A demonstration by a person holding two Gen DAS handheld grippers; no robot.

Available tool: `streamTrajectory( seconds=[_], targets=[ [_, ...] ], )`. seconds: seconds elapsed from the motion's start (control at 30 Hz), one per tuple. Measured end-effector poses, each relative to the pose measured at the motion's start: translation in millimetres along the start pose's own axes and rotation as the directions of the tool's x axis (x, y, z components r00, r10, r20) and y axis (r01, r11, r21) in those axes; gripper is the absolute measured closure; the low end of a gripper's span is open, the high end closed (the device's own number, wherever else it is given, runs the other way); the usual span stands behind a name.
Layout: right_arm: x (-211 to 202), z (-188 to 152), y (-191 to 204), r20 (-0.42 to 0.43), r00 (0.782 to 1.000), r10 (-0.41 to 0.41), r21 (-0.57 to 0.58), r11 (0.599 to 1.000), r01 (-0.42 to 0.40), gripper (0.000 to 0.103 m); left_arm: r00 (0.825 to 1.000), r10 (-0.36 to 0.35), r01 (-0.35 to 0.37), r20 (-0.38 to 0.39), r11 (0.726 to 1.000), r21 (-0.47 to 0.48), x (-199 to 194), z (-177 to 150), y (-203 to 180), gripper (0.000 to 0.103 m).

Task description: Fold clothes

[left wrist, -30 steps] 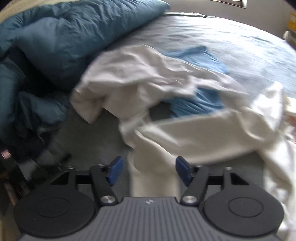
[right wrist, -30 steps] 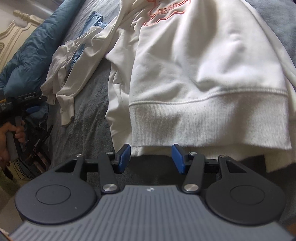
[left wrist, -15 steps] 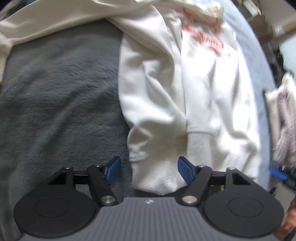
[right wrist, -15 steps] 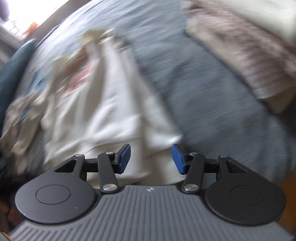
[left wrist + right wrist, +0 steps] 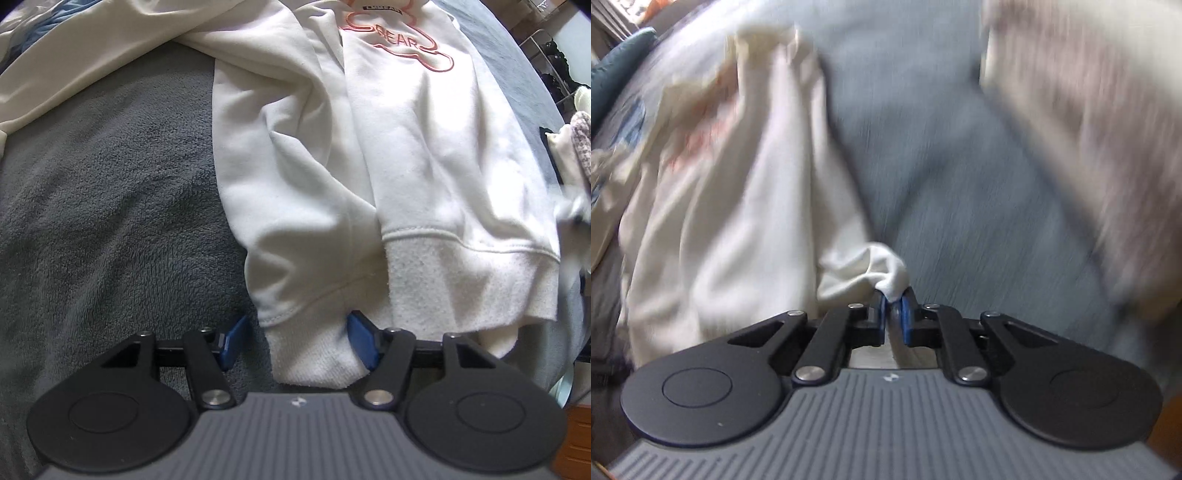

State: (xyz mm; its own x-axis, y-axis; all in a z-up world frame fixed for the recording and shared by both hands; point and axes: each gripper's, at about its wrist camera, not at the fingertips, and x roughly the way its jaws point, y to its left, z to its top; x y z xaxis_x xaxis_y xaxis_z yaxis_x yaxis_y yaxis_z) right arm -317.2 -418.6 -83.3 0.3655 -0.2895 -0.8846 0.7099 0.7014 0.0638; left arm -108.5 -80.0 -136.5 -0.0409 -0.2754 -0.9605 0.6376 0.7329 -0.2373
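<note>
A white sweatshirt [image 5: 406, 147] with a pink "BEAR" outline lies front up on the grey blanket [image 5: 110, 184]. Its ribbed hem [image 5: 461, 280] faces me. My left gripper [image 5: 297, 336] points down at the left sleeve's cuff [image 5: 310, 362], which lies between the blue pads; the left pad stands apart from it, so the gripper is open. In the blurred right wrist view, my right gripper [image 5: 893, 295] is shut on a bunched white corner [image 5: 871, 269] of the sweatshirt [image 5: 738, 221], lifted a little off the blanket.
Another white garment [image 5: 74, 66] and a blue one [image 5: 48, 26] lie at the upper left. A pile of folded pale and striped clothes [image 5: 1071, 110] sits to the right of the sweatshirt. A teal duvet [image 5: 613, 74] lies far left. Bare blanket [image 5: 942, 166] separates the sweatshirt from the pile.
The left view swung from the heap of clothes down to the sweatshirt's sleeve cuff. The right gripper slid to the sweatshirt's right corner and closed on it.
</note>
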Motion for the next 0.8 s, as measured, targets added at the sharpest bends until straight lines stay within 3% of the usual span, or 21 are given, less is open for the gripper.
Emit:
streamTrajectory(
  seconds=[0.07,0.17,0.2,0.27,0.43,0.5,0.63,0.77,0.8],
  targets=[
    [-13.1,34.3,5.6,0.122,0.991,-0.052,-0.066,0.996,0.060,0.097,1.000,0.003,-0.003,0.007,1.000,0.002,-0.8,-0.1,1.5,0.041],
    [-17.1,83.0,10.0,0.261,0.953,-0.151,-0.103,0.978,0.183,0.094,1.000,0.002,-0.002,0.016,1.000,0.002,-2.6,0.5,4.7,0.040],
    [-15.5,96.3,8.4,0.276,0.945,-0.174,-0.089,0.975,0.206,0.092,1.000,0.001,-0.001,0.019,1.000,0.001,-3.4,0.7,6.2,0.040],
    [-14.2,108.8,0.4,0.264,0.945,-0.192,-0.038,0.977,0.209,0.078,1.000,-0.005,0.005,0.024,1.000,-0.005,-5.6,2.2,9.7,0.040],
    [-43.5,65.6,0.9,0.278,0.953,-0.120,0.021,0.993,0.119,0.057,0.999,-0.037,0.038,0.036,0.998,-0.040,-9.7,8.6,23.4,0.040],
    [-55.3,43.7,4.1,0.264,0.962,-0.064,0.035,0.998,0.057,0.055,0.998,-0.045,0.048,0.046,0.997,-0.055,-10.1,10.8,28.9,0.040],
    [-44.9,0.0,11.1,0.064,0.990,0.123,0.132,0.983,-0.131,0.053,0.998,-0.026,0.029,0.051,0.998,-0.051,-10.3,15.7,31.1,0.042],
    [7.2,-39.9,11.7,-0.150,0.958,0.245,0.292,0.936,-0.194,0.053,0.998,-0.003,0.004,0.057,1.000,-0.024,-12.7,20.6,31.1,0.044],
    [22.0,-47.4,10.0,-0.178,0.945,0.274,0.342,0.918,-0.202,0.053,0.998,0.005,-0.004,0.064,1.000,-0.020,-13.3,21.3,32.0,0.052]
  ],
)
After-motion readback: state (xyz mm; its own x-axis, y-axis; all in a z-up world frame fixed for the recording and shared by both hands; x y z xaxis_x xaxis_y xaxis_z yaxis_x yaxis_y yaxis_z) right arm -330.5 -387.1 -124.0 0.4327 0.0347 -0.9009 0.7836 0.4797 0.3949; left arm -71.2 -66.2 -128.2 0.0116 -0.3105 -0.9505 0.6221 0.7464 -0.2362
